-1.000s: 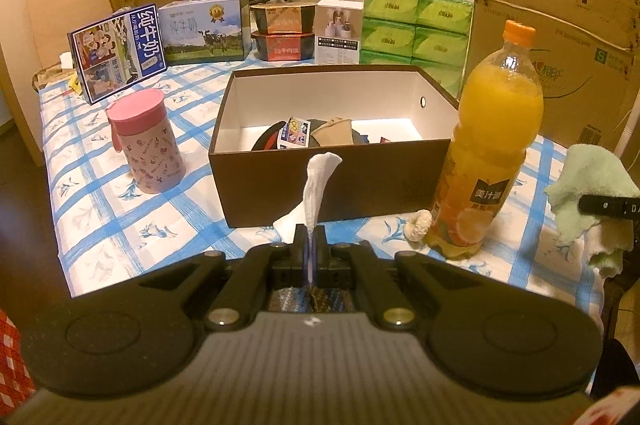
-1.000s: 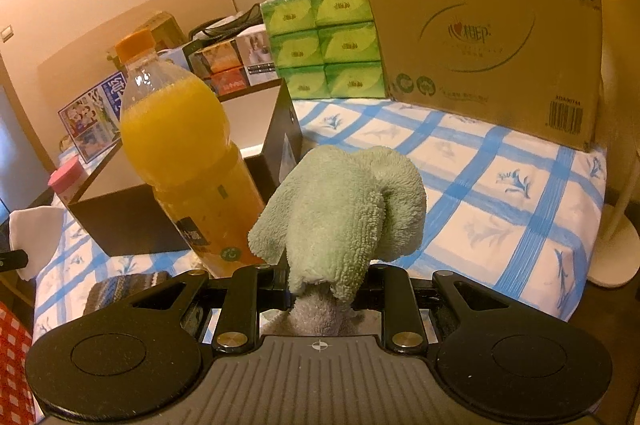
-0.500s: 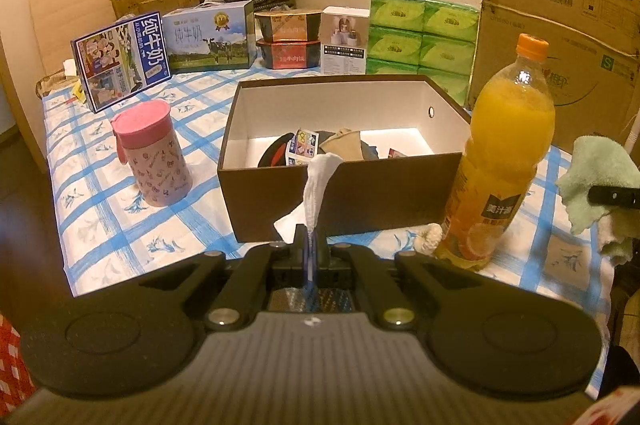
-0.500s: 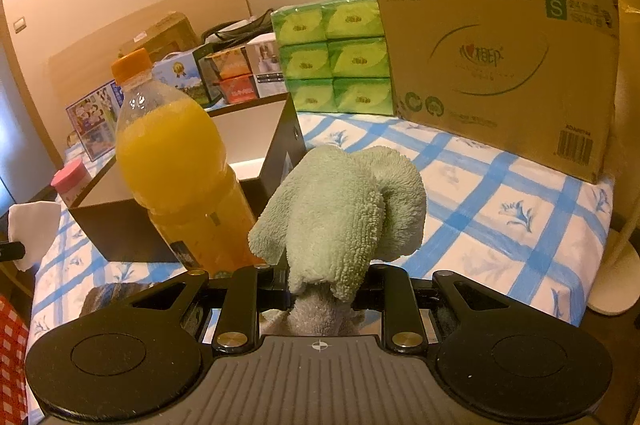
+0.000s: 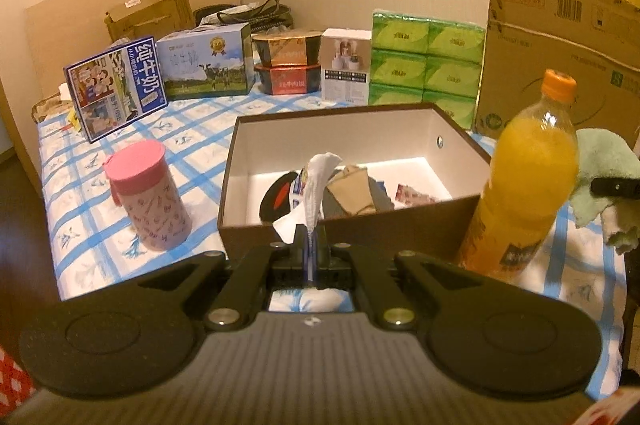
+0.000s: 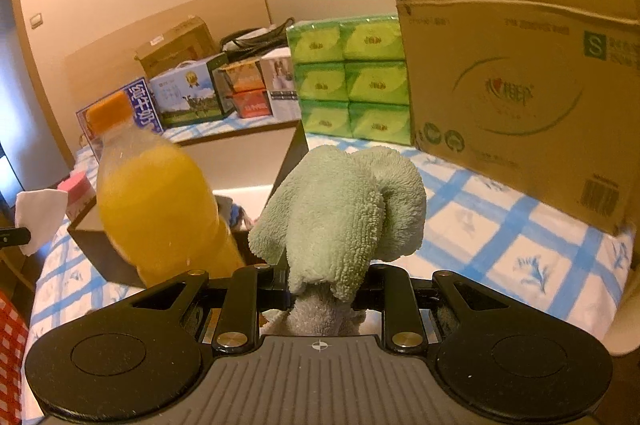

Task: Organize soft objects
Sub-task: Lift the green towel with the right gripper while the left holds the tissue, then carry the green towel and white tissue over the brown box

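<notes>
My left gripper [image 5: 310, 245] is shut on a white tissue [image 5: 318, 181] that stands up from its jaws, just in front of the near wall of the brown box [image 5: 360, 225]. Several items lie inside the box, among them a tan piece [image 5: 352, 191]. My right gripper [image 6: 326, 285] is shut on a bunched pale green towel [image 6: 340, 209], held above the tablecloth to the right of the orange juice bottle [image 6: 156, 201]. The towel [image 5: 600, 165] and the right gripper's finger [image 5: 616, 187] show at the right edge of the left wrist view. The tissue [image 6: 38, 217] shows at the left edge of the right wrist view.
A pink lidded cup [image 5: 146, 195] stands left of the box; the juice bottle [image 5: 524, 185] stands at its right corner. Milk cartons [image 5: 116, 87], small boxes, green tissue packs [image 5: 424, 65] and a large cardboard carton [image 6: 520, 65] line the back. The blue-checked tablecloth [image 6: 500, 225] covers the table.
Both grippers have moved forward toward the box and risen slightly, each still holding its cloth. More of the box's inside shows in the left wrist view.
</notes>
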`<action>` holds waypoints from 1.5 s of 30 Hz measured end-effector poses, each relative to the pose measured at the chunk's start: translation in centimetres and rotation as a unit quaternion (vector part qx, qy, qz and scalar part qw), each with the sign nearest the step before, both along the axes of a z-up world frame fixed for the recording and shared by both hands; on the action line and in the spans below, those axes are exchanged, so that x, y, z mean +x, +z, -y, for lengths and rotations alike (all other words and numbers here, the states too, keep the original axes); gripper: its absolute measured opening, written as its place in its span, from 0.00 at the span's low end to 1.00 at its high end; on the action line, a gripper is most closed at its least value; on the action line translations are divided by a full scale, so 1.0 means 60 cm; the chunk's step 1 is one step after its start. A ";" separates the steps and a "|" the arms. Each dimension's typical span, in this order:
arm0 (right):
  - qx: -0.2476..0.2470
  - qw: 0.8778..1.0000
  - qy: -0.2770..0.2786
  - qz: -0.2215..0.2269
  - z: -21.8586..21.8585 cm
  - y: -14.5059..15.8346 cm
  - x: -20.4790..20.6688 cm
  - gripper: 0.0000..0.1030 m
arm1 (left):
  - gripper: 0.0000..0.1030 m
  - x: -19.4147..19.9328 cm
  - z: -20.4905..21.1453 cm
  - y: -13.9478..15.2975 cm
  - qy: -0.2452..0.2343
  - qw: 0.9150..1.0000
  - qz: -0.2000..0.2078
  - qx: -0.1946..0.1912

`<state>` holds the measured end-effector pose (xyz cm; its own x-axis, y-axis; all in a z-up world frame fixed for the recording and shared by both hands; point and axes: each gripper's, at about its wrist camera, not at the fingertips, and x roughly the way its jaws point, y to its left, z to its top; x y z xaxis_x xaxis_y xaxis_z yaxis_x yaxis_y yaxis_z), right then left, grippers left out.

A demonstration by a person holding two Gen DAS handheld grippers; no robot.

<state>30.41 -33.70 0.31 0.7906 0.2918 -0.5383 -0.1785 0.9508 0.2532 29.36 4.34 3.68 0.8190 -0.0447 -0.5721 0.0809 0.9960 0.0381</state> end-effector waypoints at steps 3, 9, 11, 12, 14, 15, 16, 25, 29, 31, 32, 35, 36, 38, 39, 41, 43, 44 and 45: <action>0.002 1.000 0.013 0.007 0.002 0.007 0.024 0.24 | 0.01 0.018 0.002 0.002 -0.008 1.000 -0.001 -0.009; -0.005 0.998 0.046 0.034 0.001 0.026 0.081 0.24 | 0.01 0.068 0.007 0.010 -0.023 1.000 0.001 -0.022; -0.010 0.997 0.057 0.046 -0.002 0.033 0.103 0.24 | 0.01 0.089 0.008 0.013 -0.027 0.999 0.001 -0.029; -0.010 0.997 0.063 0.051 -0.004 0.036 0.113 0.24 | 0.01 0.099 0.008 0.015 -0.029 0.999 0.001 -0.031; -0.007 0.995 0.083 0.064 -0.008 0.040 0.134 0.24 | 0.01 0.120 0.011 0.015 -0.032 0.999 -0.001 -0.035; -0.009 0.993 0.094 0.069 -0.013 0.041 0.147 0.24 | 0.01 0.132 0.013 0.015 -0.035 0.999 -0.002 -0.038; -0.012 0.992 0.104 0.074 -0.018 0.042 0.160 0.24 | 0.01 0.144 0.015 0.015 -0.036 0.999 -0.003 -0.040; 0.013 0.980 0.183 0.071 -0.057 0.019 0.267 0.24 | 0.01 0.256 0.039 -0.006 -0.055 0.997 -0.034 -0.050; 0.023 0.976 0.211 0.057 -0.077 -0.006 0.315 0.24 | 0.01 0.298 0.058 -0.026 -0.063 0.996 -0.049 -0.039; 0.024 0.973 0.222 0.052 -0.088 -0.017 0.335 0.24 | 0.01 0.312 0.064 -0.036 -0.066 0.996 -0.054 -0.038; 0.023 0.972 0.228 0.052 -0.092 -0.021 0.344 0.24 | 0.01 0.320 0.067 -0.041 -0.067 0.995 -0.057 -0.038; 0.026 0.967 0.249 0.052 -0.109 -0.032 0.365 0.24 | 0.01 0.339 0.074 -0.053 -0.069 0.995 -0.062 -0.041; 0.024 0.965 0.256 0.050 -0.115 -0.035 0.374 0.24 | 0.01 0.342 0.075 -0.056 -0.070 0.995 -0.063 -0.042; 0.016 0.964 0.260 0.046 -0.125 -0.044 0.389 0.26 | 0.01 0.349 0.077 -0.062 -0.071 0.994 -0.066 -0.044; 0.013 0.964 0.263 0.044 -0.129 -0.048 0.395 0.32 | 0.01 0.353 0.077 -0.065 -0.072 0.994 -0.069 -0.045; 0.005 0.963 0.268 0.039 -0.136 -0.058 0.407 0.53 | 0.01 0.359 0.079 -0.072 -0.073 0.994 -0.073 -0.046; 0.000 0.964 0.263 0.034 -0.139 -0.066 0.419 0.66 | 0.01 0.361 0.079 -0.077 -0.074 0.993 -0.075 -0.047; 0.000 0.965 0.258 0.039 -0.138 -0.068 0.420 0.66 | 0.01 0.363 0.080 -0.080 -0.075 0.993 -0.077 -0.048; 0.003 0.965 0.257 0.042 -0.135 -0.070 0.422 0.66 | 0.01 0.365 0.080 -0.082 -0.075 0.993 -0.078 -0.048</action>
